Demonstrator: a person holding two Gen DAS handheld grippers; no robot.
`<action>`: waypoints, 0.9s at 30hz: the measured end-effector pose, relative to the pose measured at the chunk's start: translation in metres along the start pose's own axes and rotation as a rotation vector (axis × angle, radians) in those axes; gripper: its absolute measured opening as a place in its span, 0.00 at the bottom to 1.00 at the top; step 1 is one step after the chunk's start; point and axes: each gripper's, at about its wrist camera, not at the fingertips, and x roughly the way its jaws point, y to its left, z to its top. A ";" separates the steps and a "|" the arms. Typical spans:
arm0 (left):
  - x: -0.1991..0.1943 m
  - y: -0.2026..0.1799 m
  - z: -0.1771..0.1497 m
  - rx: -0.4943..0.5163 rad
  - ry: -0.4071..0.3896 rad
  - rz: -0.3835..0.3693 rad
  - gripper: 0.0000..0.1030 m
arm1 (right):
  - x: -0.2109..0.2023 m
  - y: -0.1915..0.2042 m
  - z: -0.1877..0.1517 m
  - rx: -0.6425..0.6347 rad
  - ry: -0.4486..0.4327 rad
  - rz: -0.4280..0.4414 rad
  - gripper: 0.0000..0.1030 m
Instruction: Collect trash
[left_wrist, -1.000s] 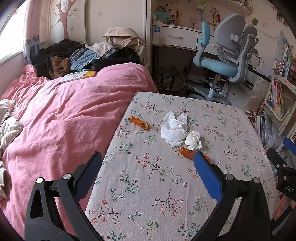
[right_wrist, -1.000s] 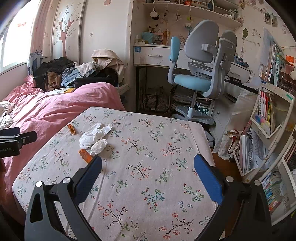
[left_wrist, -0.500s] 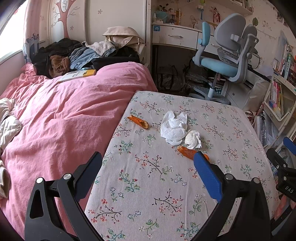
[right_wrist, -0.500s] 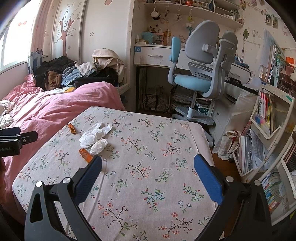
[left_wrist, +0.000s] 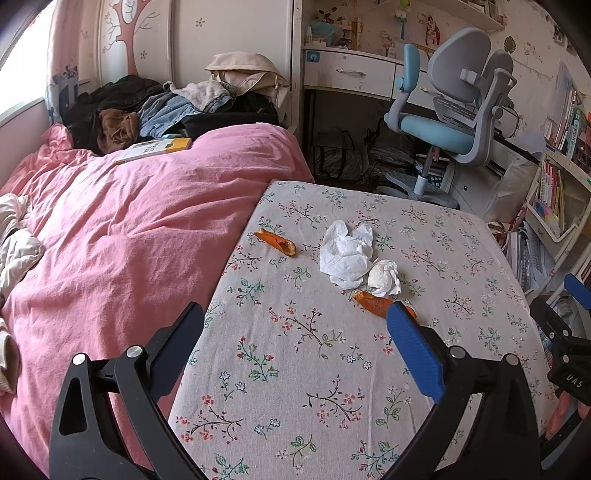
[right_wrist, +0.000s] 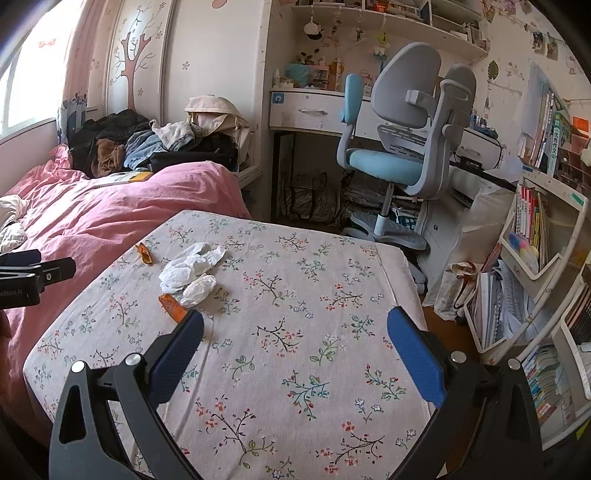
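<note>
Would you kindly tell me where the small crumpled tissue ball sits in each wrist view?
Left wrist: tissue ball right of centre, just above the near orange peel.
Right wrist: tissue ball left of centre, beside that peel.
Shared landmark: the larger flat tissue touching it.

- The near orange peel is partly hidden in the left wrist view: the blue pad of the left gripper covers its right end.
- In the right wrist view the same peel has its near end behind the left pad of the right gripper.
- Both grippers' black frames are cut off by the bottom edge in their own views.
- The bookshelf on the right runs out past the picture's edge.
- Book spine lettering there is too small to read.
- Items on the far desk shelf are too small to identify.
</note>
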 end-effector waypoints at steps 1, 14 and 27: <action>0.000 0.000 0.000 0.000 0.001 0.000 0.93 | -0.001 0.001 0.000 -0.002 0.000 0.000 0.92; 0.000 -0.001 -0.001 0.001 0.002 0.000 0.93 | -0.002 0.000 -0.001 -0.009 0.000 0.000 0.92; 0.000 0.000 0.000 0.000 0.002 0.000 0.93 | -0.001 0.001 -0.001 -0.013 0.000 -0.001 0.92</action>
